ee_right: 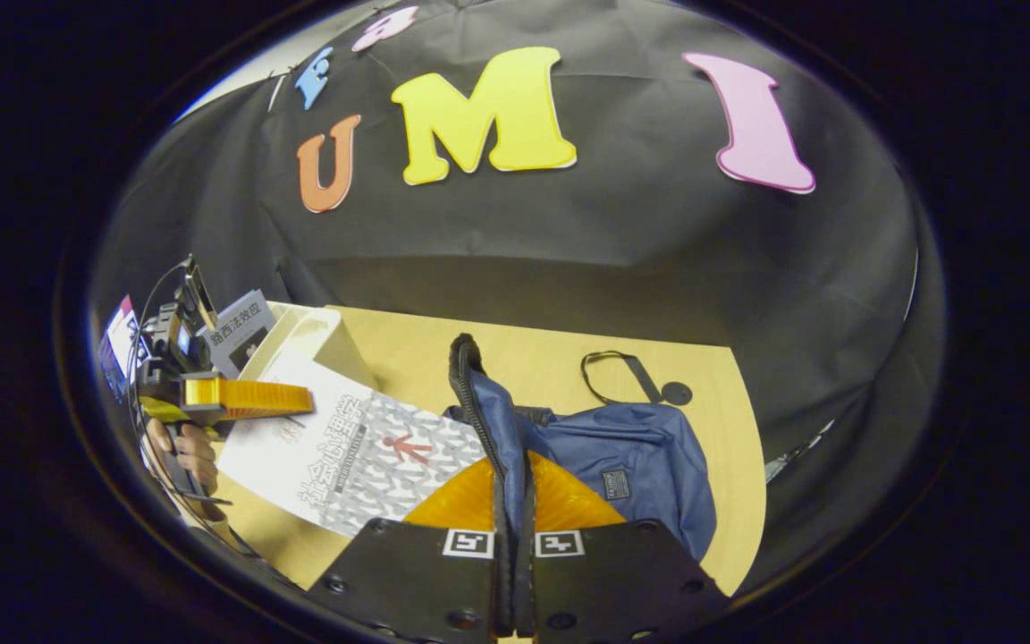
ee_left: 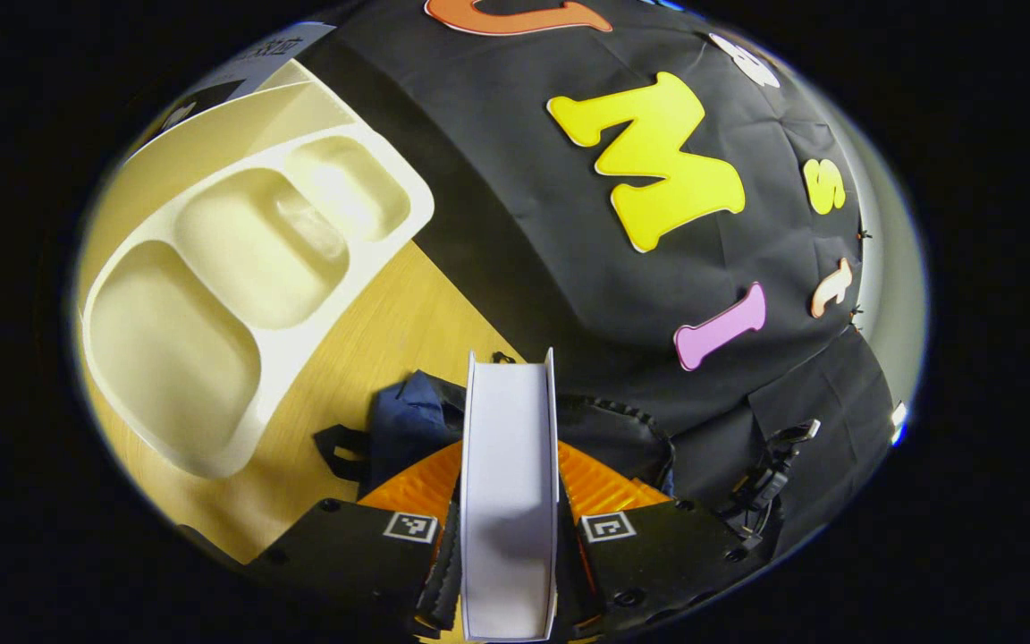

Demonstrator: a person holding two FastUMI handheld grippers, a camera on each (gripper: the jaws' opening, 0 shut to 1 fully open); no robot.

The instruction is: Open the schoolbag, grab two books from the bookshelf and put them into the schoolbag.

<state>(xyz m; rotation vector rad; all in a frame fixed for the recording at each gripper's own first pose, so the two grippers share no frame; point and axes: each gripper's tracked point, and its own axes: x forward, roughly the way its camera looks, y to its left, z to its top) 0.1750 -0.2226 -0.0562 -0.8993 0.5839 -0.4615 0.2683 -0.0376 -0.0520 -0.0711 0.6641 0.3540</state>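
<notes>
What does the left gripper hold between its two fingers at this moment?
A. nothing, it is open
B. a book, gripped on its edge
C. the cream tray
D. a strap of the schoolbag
B: in the left gripper view the left gripper has both fingers pressed on the white book, seen edge-on, above the blue schoolbag; the cream tray lies apart on the table.

**Warm light, heavy fisheye bend**

Both views are evenly, fairly brightly lit with a yellowish cast. In the left gripper view, glare washes the cream tray point(ee_left: 238, 268) at ten o'clock. The held book point(ee_left: 509, 501) blurs towards six o'clock. Edges curve and darken all round.
</notes>
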